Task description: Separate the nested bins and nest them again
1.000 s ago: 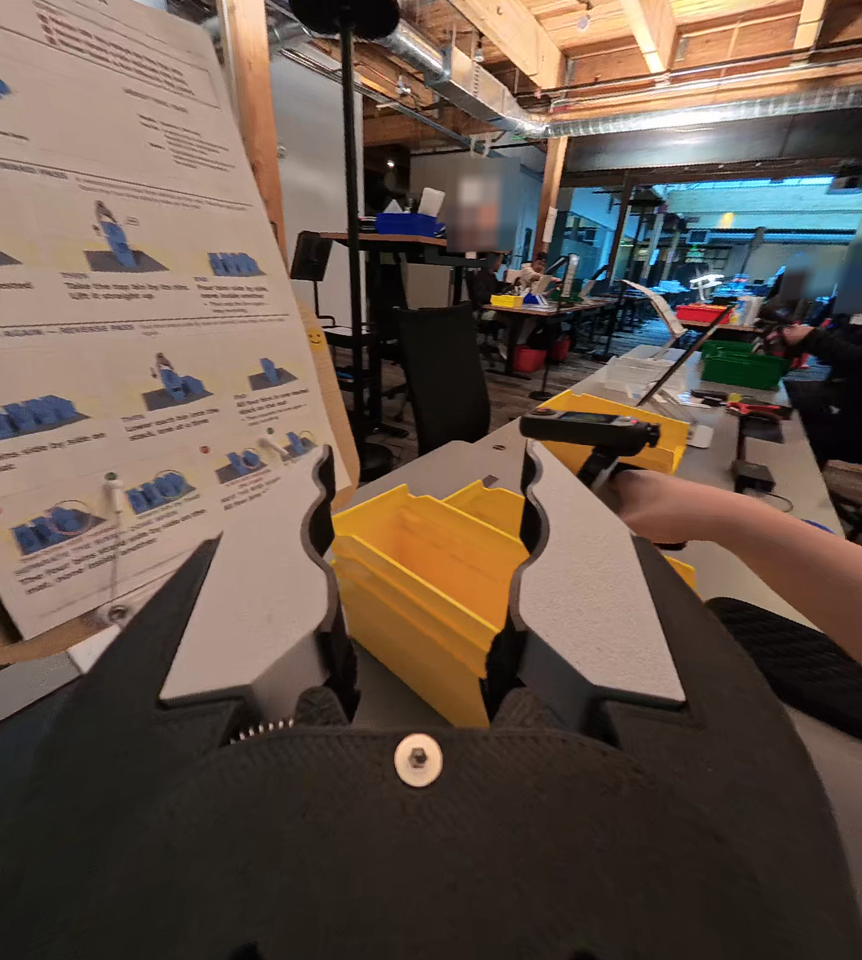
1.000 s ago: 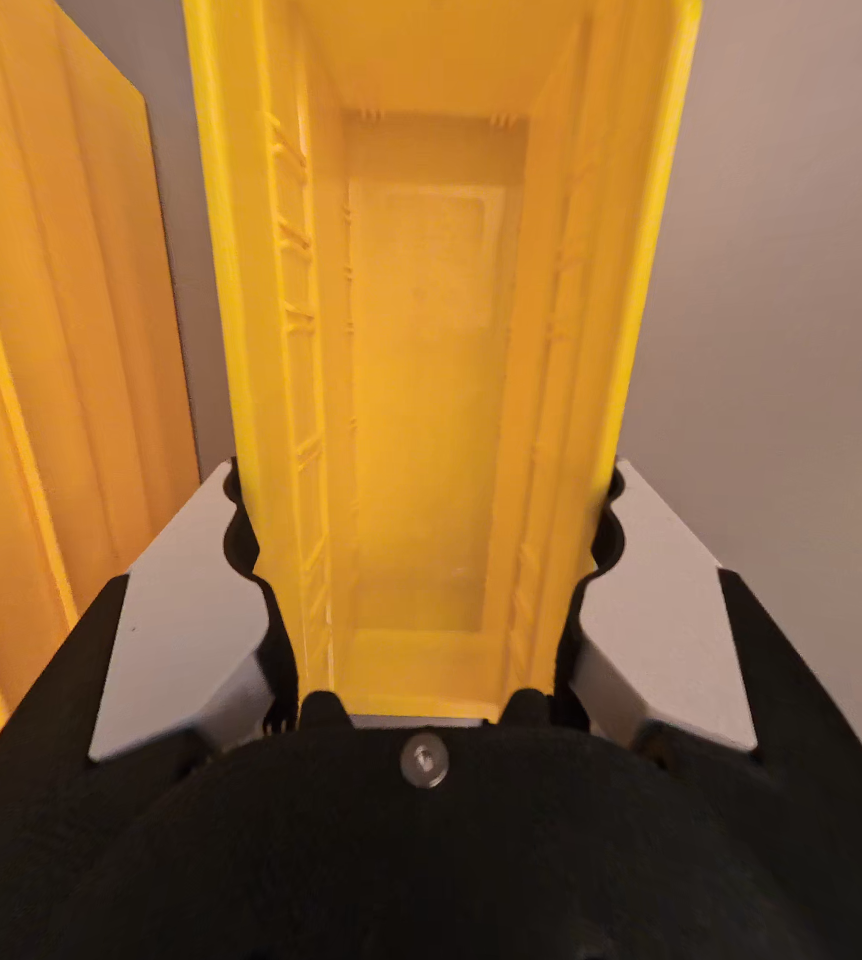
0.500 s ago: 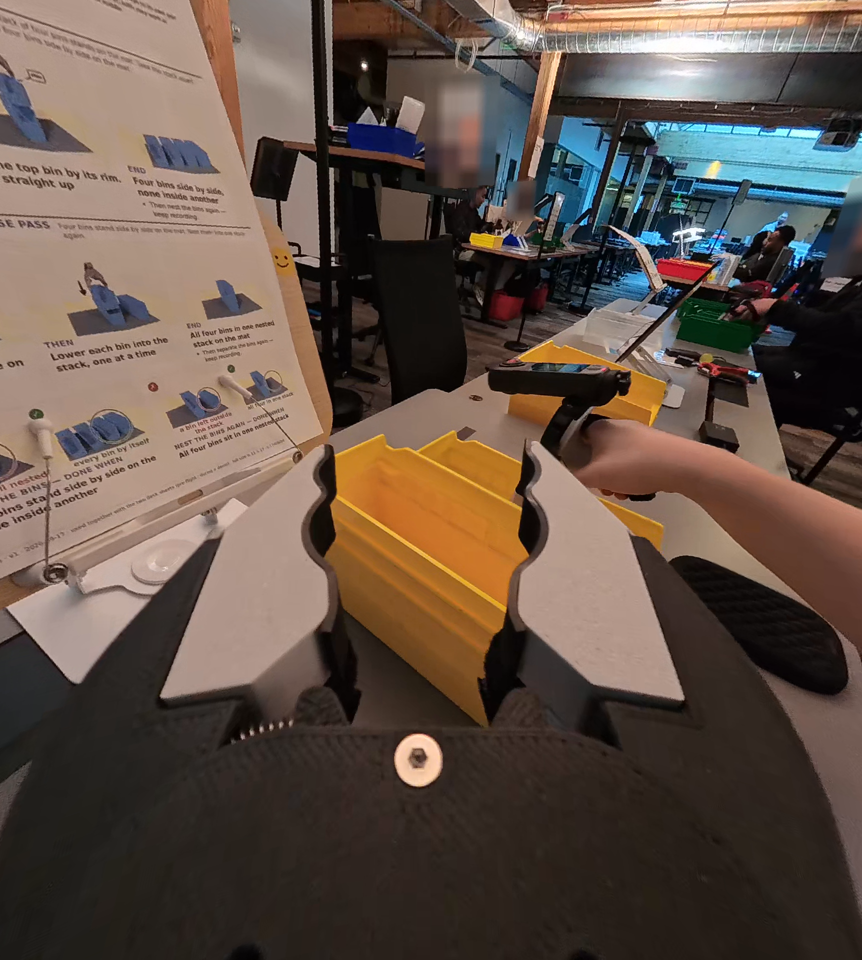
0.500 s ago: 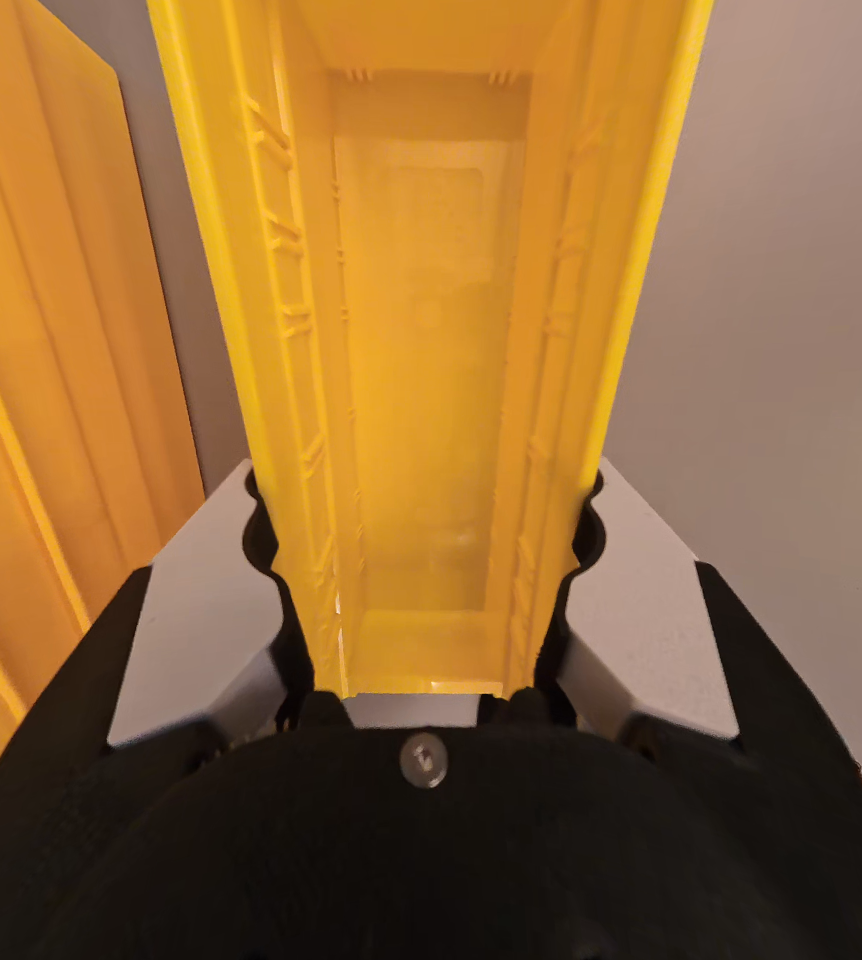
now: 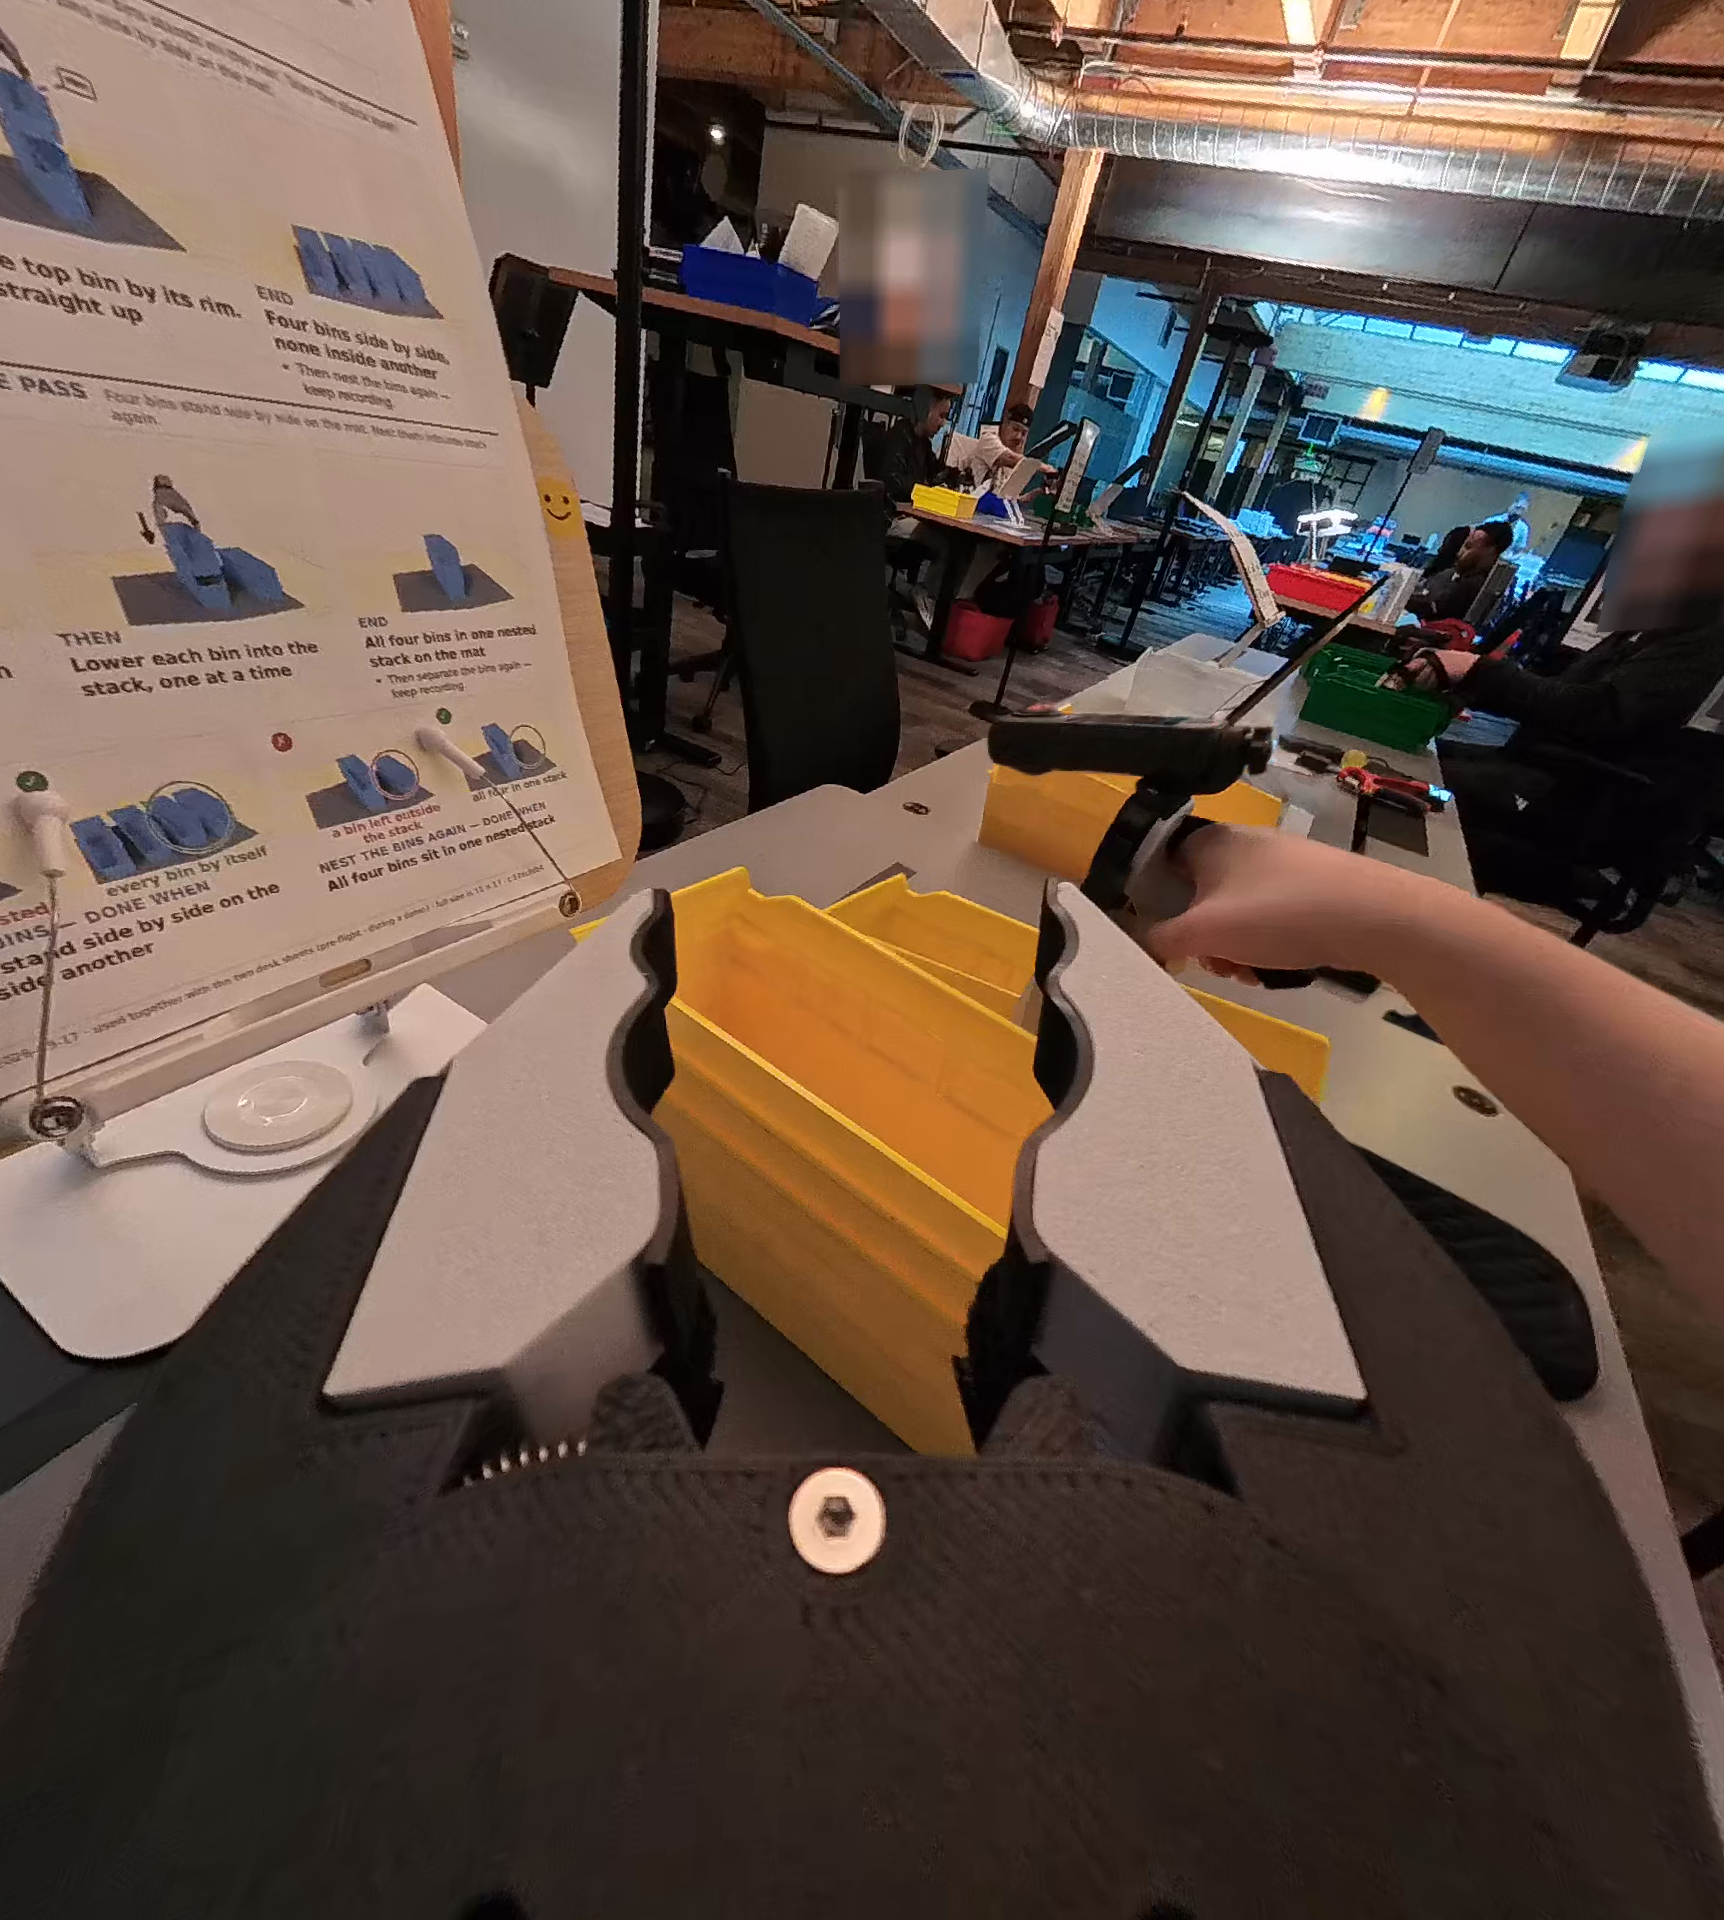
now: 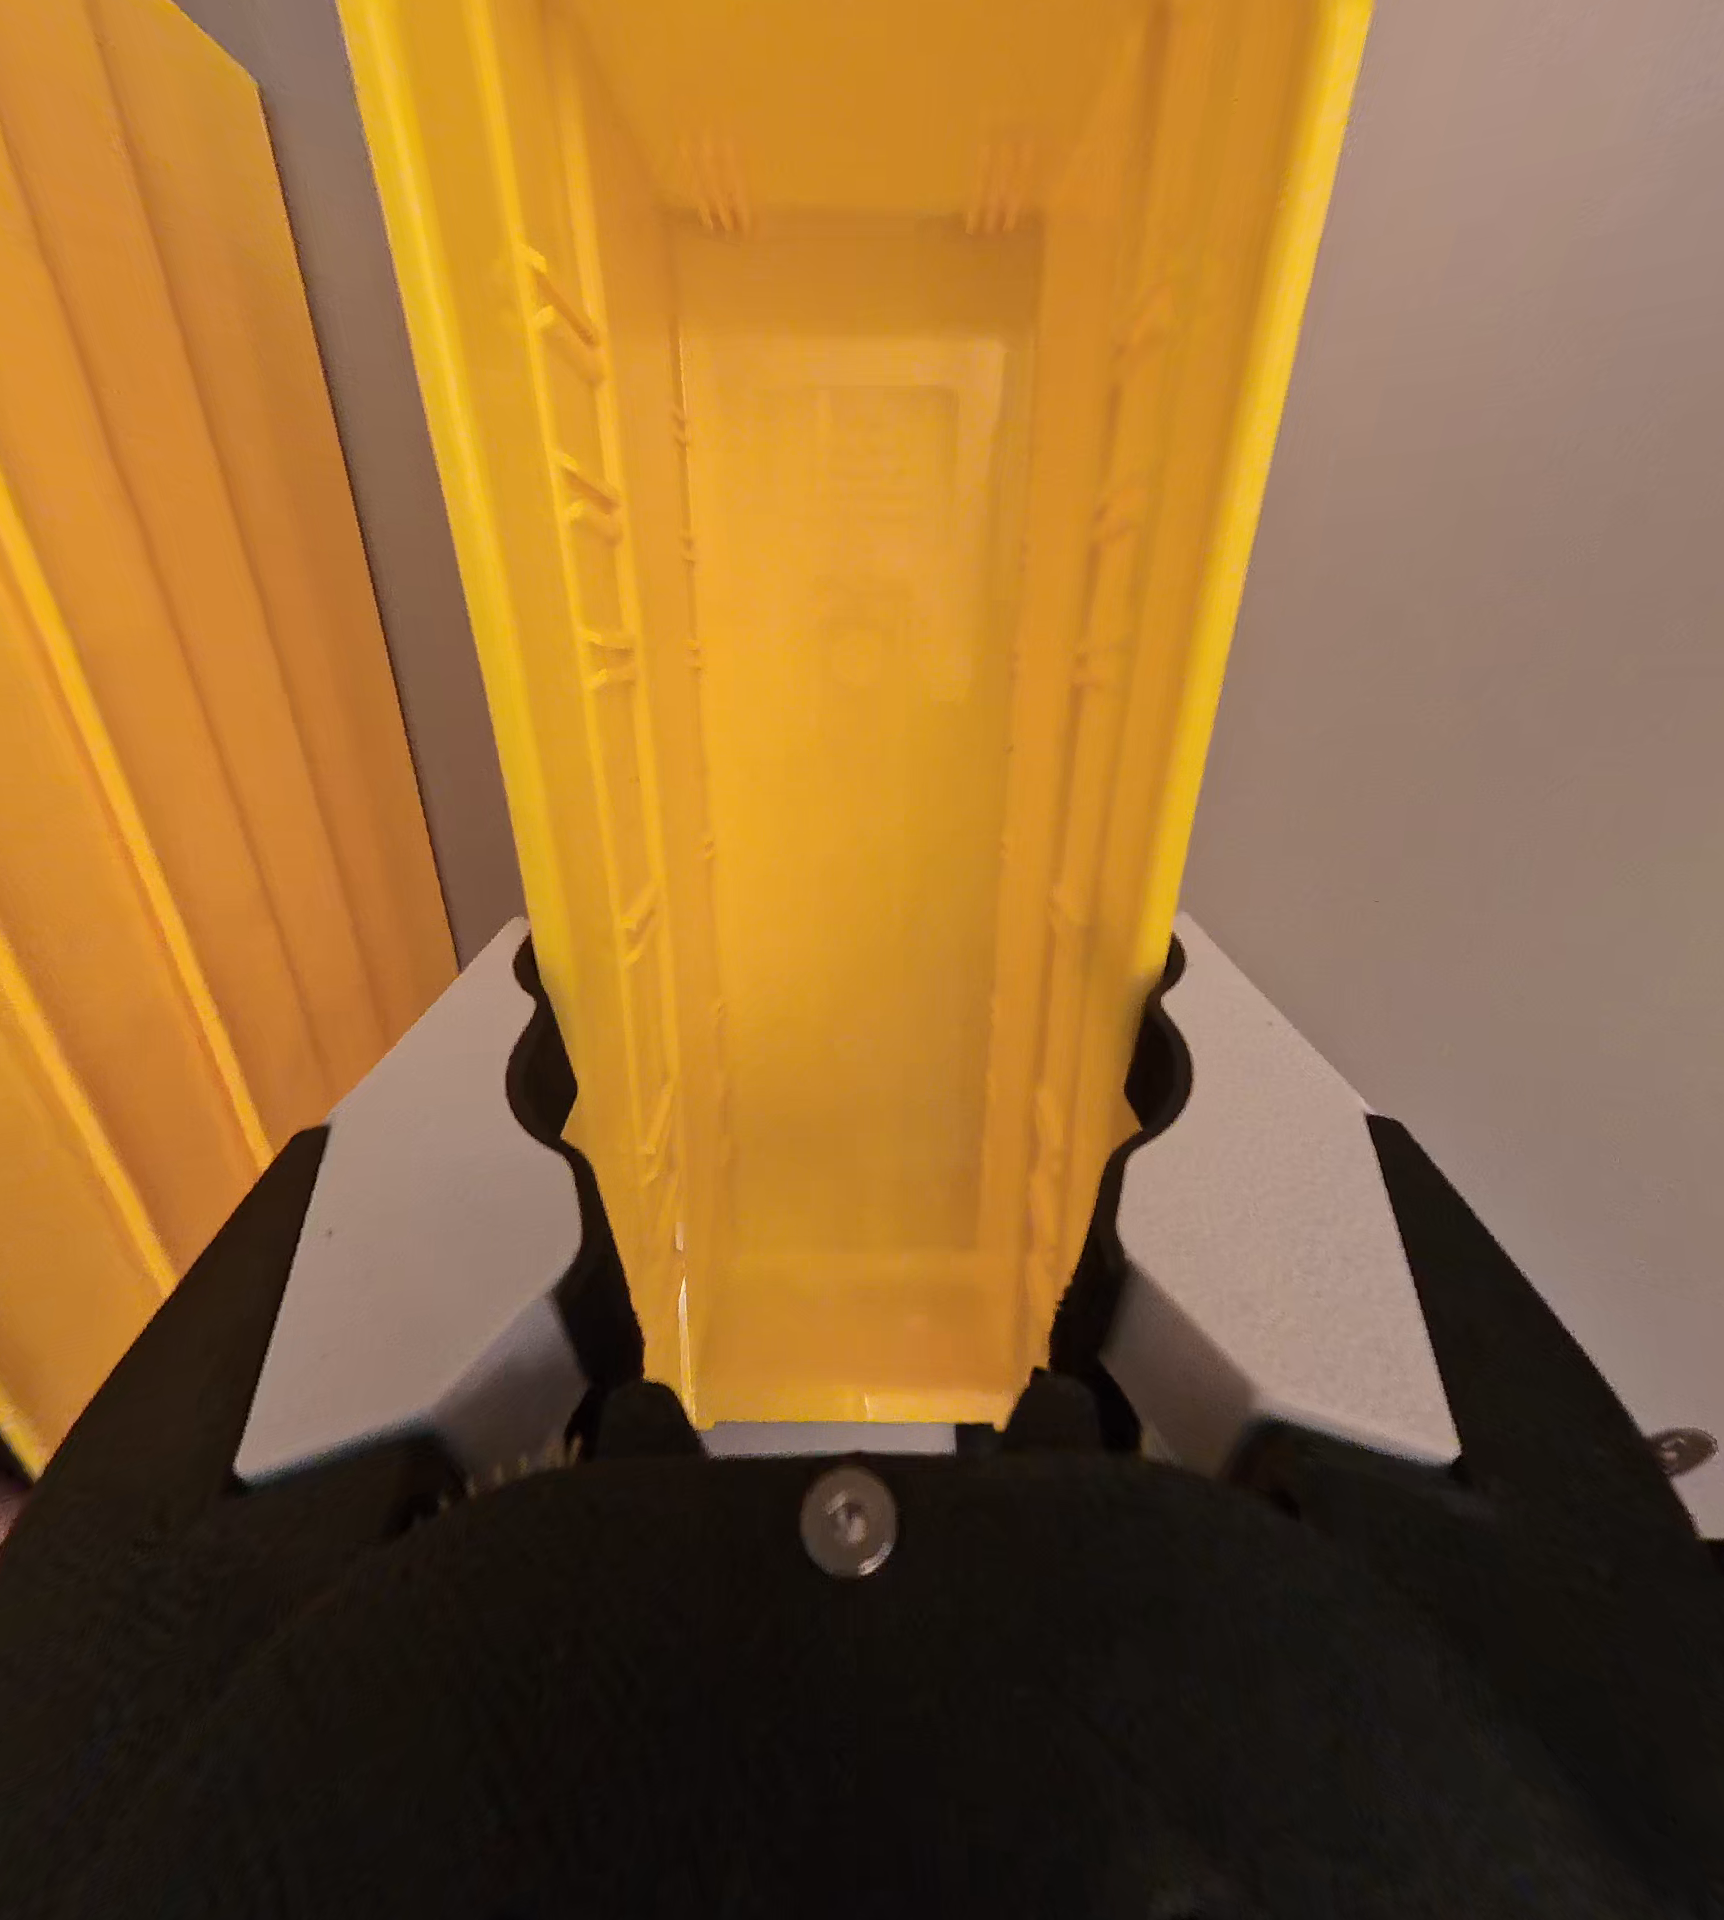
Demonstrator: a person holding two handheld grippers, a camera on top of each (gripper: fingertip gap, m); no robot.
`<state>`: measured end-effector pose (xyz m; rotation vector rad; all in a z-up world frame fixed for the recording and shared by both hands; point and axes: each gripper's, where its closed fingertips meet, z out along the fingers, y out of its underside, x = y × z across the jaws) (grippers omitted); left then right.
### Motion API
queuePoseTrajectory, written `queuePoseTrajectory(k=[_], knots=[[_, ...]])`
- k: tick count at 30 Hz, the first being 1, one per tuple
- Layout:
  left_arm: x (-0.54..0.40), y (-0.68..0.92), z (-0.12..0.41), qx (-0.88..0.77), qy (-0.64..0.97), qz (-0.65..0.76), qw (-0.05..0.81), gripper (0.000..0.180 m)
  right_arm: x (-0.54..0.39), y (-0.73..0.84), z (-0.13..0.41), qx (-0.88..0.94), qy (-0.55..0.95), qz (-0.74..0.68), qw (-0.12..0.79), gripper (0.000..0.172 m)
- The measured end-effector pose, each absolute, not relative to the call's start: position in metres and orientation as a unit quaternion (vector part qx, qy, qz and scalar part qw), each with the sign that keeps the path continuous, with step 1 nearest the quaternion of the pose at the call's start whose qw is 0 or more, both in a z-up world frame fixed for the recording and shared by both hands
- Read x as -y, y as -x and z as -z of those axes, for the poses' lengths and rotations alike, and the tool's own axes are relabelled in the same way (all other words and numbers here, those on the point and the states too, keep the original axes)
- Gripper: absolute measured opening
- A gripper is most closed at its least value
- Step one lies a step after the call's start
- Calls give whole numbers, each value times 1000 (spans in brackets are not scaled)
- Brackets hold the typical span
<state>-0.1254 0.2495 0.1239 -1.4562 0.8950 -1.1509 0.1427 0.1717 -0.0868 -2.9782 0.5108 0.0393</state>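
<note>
Three yellow bins (image 5: 837, 1122) (image 5: 951, 935) (image 5: 1066, 821) are being seen on the table (image 5: 816, 831). Two tongs (image 5: 853, 997) (image 5: 1128, 748) are being seen. One picture sheet (image 5: 193, 540) is being shown.

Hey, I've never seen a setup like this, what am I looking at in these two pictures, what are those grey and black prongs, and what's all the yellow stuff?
A person holds a two-fingered grabbing tool in each hand, each carrying a camera looking along its fingers. The left tool hangs open above a yellow bin on the grey table, without touching it. An instruction sheet stands on the left. The right tool, seen from above, has both pads against another yellow bin, gripping its sides. A further bin lies to its left.
</note>
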Motion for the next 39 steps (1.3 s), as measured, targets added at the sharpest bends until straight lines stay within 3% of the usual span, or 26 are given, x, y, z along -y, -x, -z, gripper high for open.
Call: queuePoseTrajectory(k=[9,15,22,39], knots=[[-254,133,-128,-342,605,517,500,67,-157,-142,29,-183,980,-22,68,112],[-279,152,-123,-314,637,437,552,65,-157,-129,-40,-187,977,-11,99,112],[-274,146,-123,-324,637,440,543,65,-176,-75,-98,-167,977,-32,130,113],[-283,171,-134,-287,628,456,561,62,-231,8,-34,-170,981,-51,76,114]])
